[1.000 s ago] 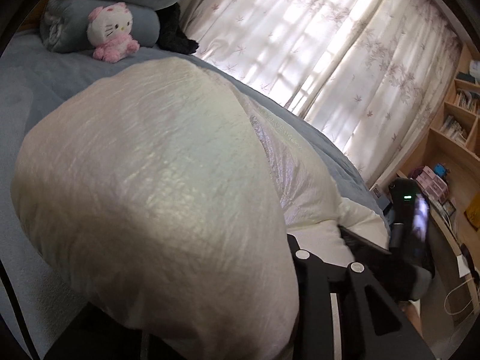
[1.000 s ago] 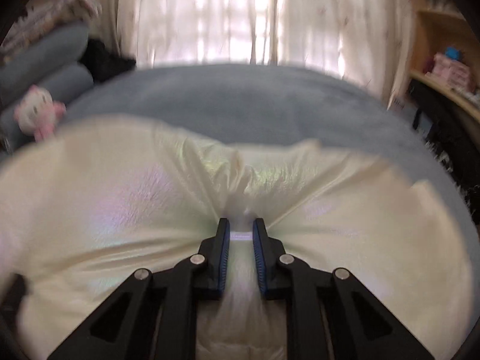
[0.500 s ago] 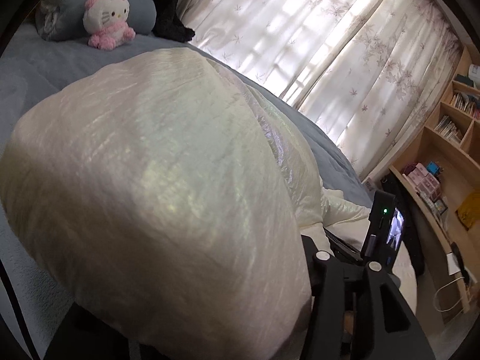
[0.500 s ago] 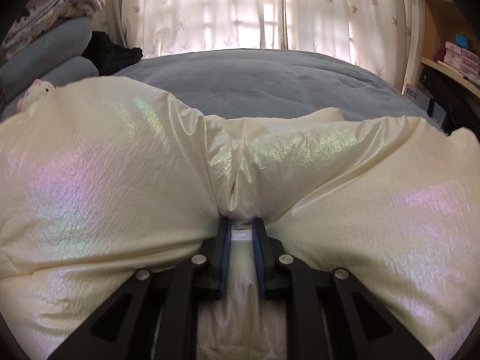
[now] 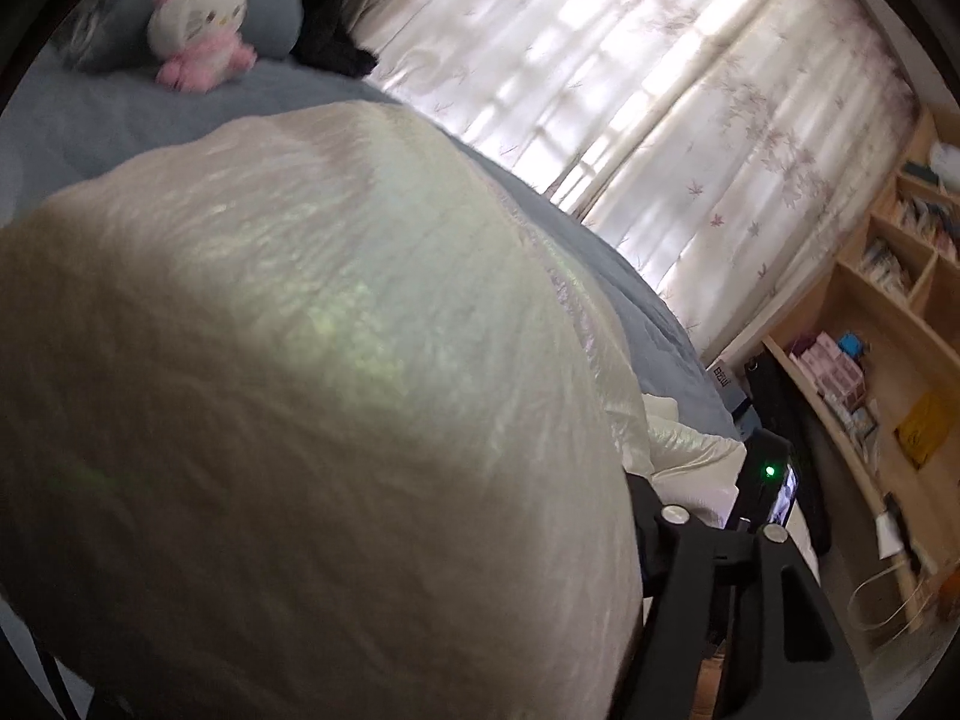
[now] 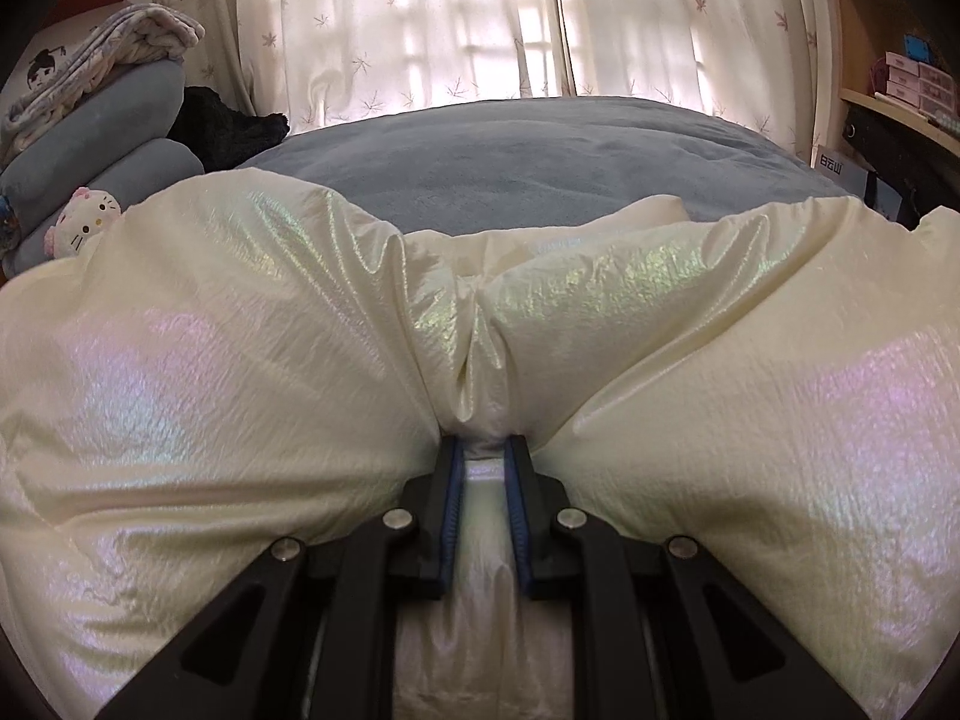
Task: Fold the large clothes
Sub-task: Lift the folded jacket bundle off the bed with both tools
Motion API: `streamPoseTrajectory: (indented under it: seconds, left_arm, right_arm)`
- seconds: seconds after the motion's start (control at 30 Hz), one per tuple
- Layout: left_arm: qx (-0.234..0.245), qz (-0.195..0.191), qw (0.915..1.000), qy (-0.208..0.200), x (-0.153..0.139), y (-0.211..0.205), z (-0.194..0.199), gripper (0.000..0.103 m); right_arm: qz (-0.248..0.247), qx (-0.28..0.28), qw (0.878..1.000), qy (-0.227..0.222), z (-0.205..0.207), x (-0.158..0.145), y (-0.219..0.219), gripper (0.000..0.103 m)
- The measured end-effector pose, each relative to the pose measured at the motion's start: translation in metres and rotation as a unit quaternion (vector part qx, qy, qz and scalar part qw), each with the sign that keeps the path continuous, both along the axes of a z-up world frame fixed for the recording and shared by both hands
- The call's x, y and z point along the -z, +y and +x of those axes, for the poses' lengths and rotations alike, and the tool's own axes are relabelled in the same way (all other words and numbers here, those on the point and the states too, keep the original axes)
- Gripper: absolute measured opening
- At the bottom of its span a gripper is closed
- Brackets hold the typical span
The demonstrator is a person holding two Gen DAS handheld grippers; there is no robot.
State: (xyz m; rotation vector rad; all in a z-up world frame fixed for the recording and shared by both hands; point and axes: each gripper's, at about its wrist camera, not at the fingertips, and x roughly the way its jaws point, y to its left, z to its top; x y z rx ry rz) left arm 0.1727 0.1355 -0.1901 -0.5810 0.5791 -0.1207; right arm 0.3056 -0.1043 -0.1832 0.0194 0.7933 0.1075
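A large cream puffy jacket with an iridescent sheen (image 6: 240, 396) is held over the grey-blue bed (image 6: 540, 168). My right gripper (image 6: 485, 450) is shut on a bunched fold of the jacket, with fabric pinched between its blue pads (image 6: 451, 480). In the left wrist view the jacket (image 5: 312, 396) billows over the lens and hides my left gripper's fingertips; only its right black finger base (image 5: 708, 552) shows. The right gripper's body with a green light (image 5: 768, 480) shows past it.
Grey pillows (image 6: 102, 114), a pink and white plush cat (image 5: 201, 24) and a black garment (image 6: 222, 120) sit at the bed's head. White curtains (image 6: 480, 18) hang behind the bed. A wooden bookshelf (image 5: 888, 324) stands at the right.
The jacket has been lifted and carried towards the bed's head; it fills more of both views. The right gripper's hold is unchanged.
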Motion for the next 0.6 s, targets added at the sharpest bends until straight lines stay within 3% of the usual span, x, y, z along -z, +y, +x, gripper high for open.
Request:
streamPoseTrajectory:
  seconds: [0.1, 0.23, 0.4, 0.6]
  left_arm:
    - [0.014, 0.066, 0.9971, -0.036, -0.018, -0.024, -0.009, 0.051]
    - [0.03, 0.14, 0.9868, -0.076, -0.037, -0.055, -0.02, 0.049]
    - [0.057, 0.23, 0.9647, -0.116, -0.056, -0.101, -0.029, 0.049]
    - [0.081, 0.308, 0.9377, -0.139, -0.068, -0.146, -0.036, 0.049]
  right_arm:
    - [0.002, 0.0, 1.0, 0.0, 0.0, 0.0, -0.001, 0.015]
    - [0.008, -0.001, 1.0, 0.001, 0.0, 0.001, -0.003, 0.015]
    - [0.027, -0.004, 1.0, 0.005, 0.001, 0.001, -0.009, 0.015]
    - [0.056, -0.008, 0.998, 0.02, 0.007, -0.001, -0.019, 0.015]
